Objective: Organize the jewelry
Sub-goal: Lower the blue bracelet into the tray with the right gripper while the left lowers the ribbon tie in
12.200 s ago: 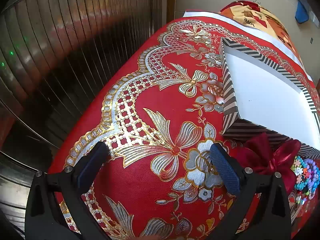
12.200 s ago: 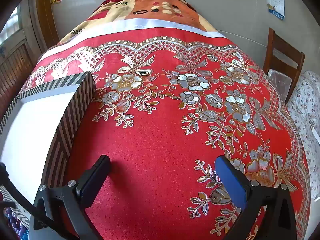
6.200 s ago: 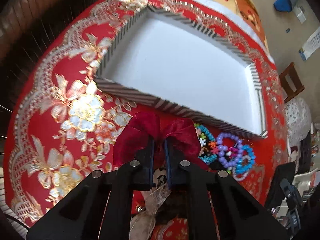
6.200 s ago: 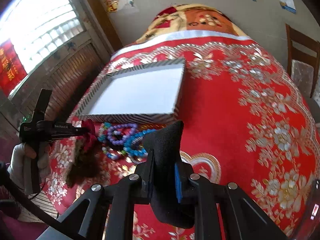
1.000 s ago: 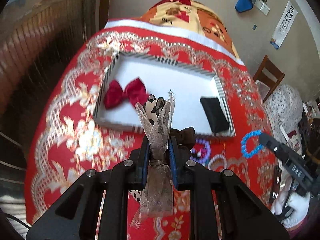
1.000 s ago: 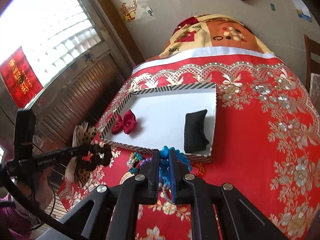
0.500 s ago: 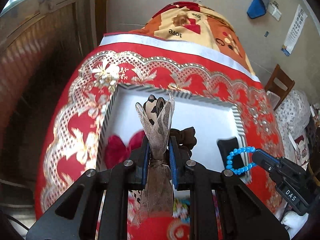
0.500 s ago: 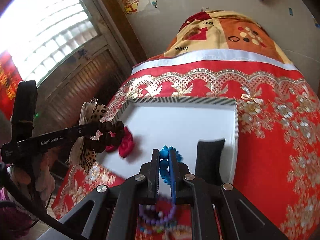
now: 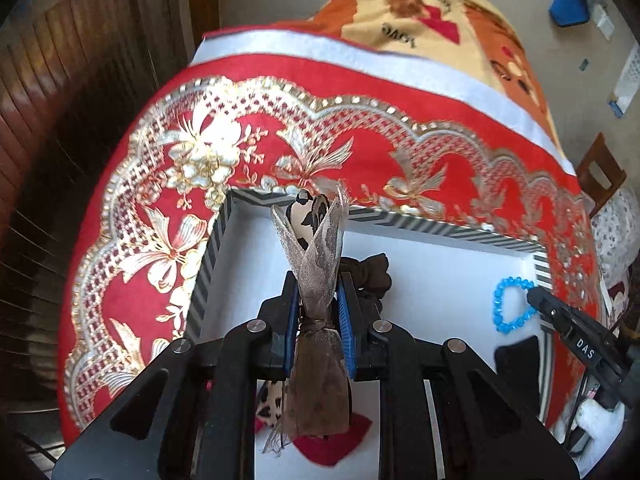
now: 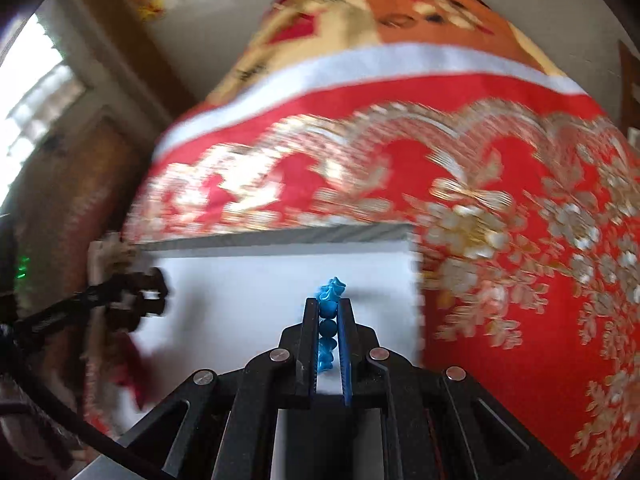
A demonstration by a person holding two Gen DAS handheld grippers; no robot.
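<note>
Tablecloth [image 9: 132, 184] on the far left is red with gold and silver flowers, running off toward 9 o'clock in the left wrist view. Next over sits the tray [image 9: 256, 198], striped rim, white floor, its near-left corner at about 11 o'clock from the left gripper [image 9: 318, 304]. That gripper's fingers are clamped on a scrunchie [image 9: 316, 268], a gauzy brown and leopard-print thing with a dark bunched part poking out at 1 o'clock. It hangs over the tray's left half. Under the gripper at 6 o'clock a red bow [image 9: 340, 446] lies on the tray floor. Further right, at 3 o'clock, the right gripper [image 9: 534, 294] comes in with a blue bracelet [image 9: 508, 304] dangling off its tip, above the tray's right end, and a black pouch [image 9: 520, 360] lies just below that.

Right wrist view is pretty blurry, but the fingers are together, pinching the blue beads [image 10: 329, 316] over the white floor, with the other gripper and its scrunchie at 9 o'clock.
</note>
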